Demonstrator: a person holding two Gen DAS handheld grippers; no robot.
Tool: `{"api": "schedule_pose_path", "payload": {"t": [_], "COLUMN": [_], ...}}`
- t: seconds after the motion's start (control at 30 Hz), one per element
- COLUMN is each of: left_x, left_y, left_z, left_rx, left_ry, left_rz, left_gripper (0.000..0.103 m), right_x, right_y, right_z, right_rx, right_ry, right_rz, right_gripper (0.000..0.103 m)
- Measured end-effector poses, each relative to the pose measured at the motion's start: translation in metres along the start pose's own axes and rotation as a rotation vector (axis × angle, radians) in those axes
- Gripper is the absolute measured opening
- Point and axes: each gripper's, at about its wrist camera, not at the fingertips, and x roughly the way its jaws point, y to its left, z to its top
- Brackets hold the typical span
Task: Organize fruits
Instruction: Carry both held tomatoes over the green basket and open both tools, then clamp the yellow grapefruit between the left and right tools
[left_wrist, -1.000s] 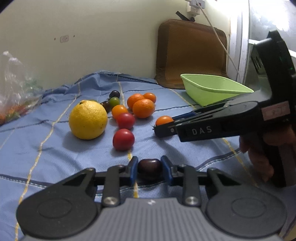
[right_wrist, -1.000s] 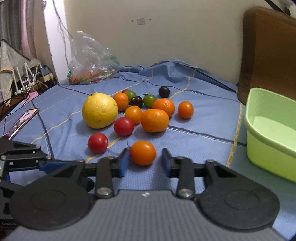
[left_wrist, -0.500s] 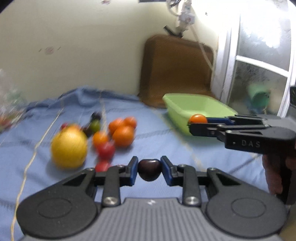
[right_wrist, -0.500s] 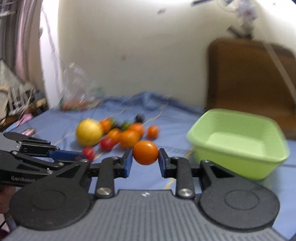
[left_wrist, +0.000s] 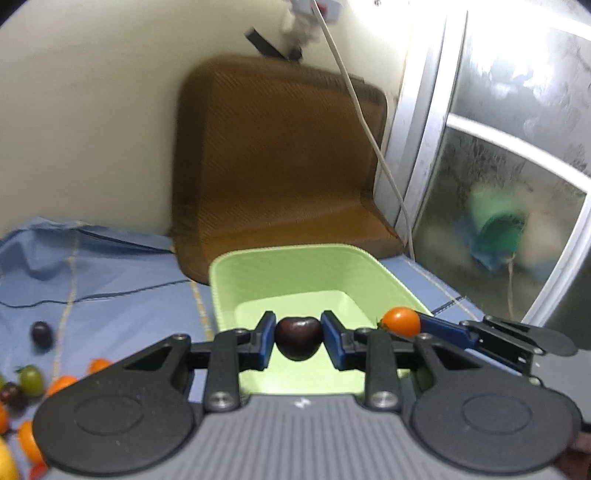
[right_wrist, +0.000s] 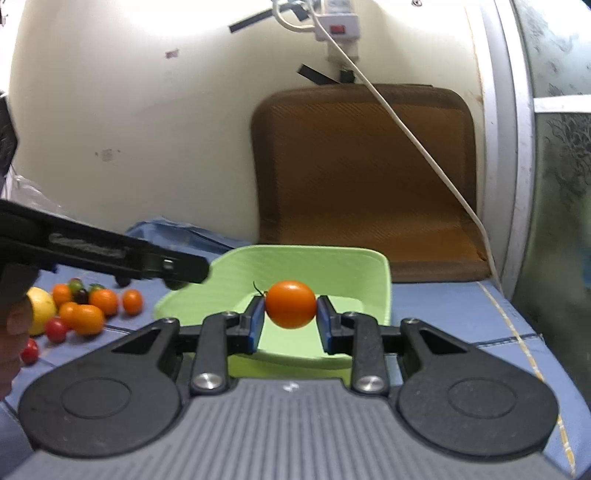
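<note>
My left gripper is shut on a dark purple cherry tomato and holds it above the light green tub. My right gripper is shut on an orange cherry tomato and holds it over the same tub, which looks empty. In the left wrist view the right gripper and its orange tomato sit over the tub's right rim. In the right wrist view the left gripper's arm reaches in from the left.
Loose fruit lies on the blue cloth at the left: a yellow citrus, several oranges and small tomatoes. A brown cushion leans on the wall behind the tub. A white cable hangs by the window frame.
Both grippers have lifted their tomatoes off the cloth and carried them right, from the fruit pile to above the green tub.
</note>
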Motion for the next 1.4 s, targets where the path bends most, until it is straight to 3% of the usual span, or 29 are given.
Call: {"api": "schedule_pose_path", "payload": {"t": [0.13,0.2,0.3,0.4,0.53,0.63,0.7,0.77,0.83,1.0,1.13,1.23,1.4], "left_x": [0.019,0.024,0.017,-0.010,-0.056,-0.095,-0.121,-0.141,-0.163,-0.191,-0.196,-0.194,-0.191], "left_y": [-0.006,-0.005,0.001,0.013,0.035,0.059,0.075,0.088,0.103,0.146,0.167,0.170,0.169], "left_z": [-0.004,-0.008,-0.009,-0.008,-0.010,-0.021,-0.038,-0.055,-0.076,-0.120,-0.143,-0.149,-0.151], "left_rx": [0.003,-0.002,-0.031,-0.071,-0.125,-0.163,-0.176,-0.180,-0.190,-0.294,-0.337,-0.343,-0.310], "left_ry": [0.037,0.057,0.062,-0.004,-0.092,-0.157,-0.193,-0.210,-0.222,-0.202,-0.173,-0.173,-0.190], "left_rz": [0.016,0.017,0.014,-0.005,-0.033,-0.017,0.026,0.078,0.132,0.233,0.272,0.256,0.227], "left_gripper": [0.028,0.029,0.031,0.036,0.039,0.041,0.044,0.045,0.047,0.047,0.047,0.047,0.047], "right_x": [0.006,0.008,-0.005,-0.017,-0.043,-0.066,-0.076,-0.082,-0.084,-0.069,-0.046,-0.035,-0.020], "right_y": [-0.005,-0.006,-0.009,-0.010,-0.007,-0.003,0.004,0.016,0.033,0.083,0.124,0.144,0.163], "right_z": [-0.005,-0.006,-0.009,-0.008,-0.014,-0.024,-0.026,-0.026,-0.025,-0.022,-0.027,-0.031,-0.028], "right_rx": [0.001,0.010,0.020,0.048,0.145,0.261,0.293,0.274,0.213,0.065,-0.016,-0.052,-0.097], "right_ry": [-0.006,-0.010,-0.035,-0.092,-0.241,-0.404,-0.454,-0.469,-0.456,-0.343,-0.189,-0.111,-0.014], "right_rz": [-0.017,-0.018,-0.027,-0.032,-0.090,-0.111,-0.106,-0.074,-0.043,0.101,0.235,0.258,0.262], "right_gripper": [0.035,0.047,0.052,0.052,0.054,0.067,0.087,0.098,0.103,0.103,0.103,0.103,0.074]}}
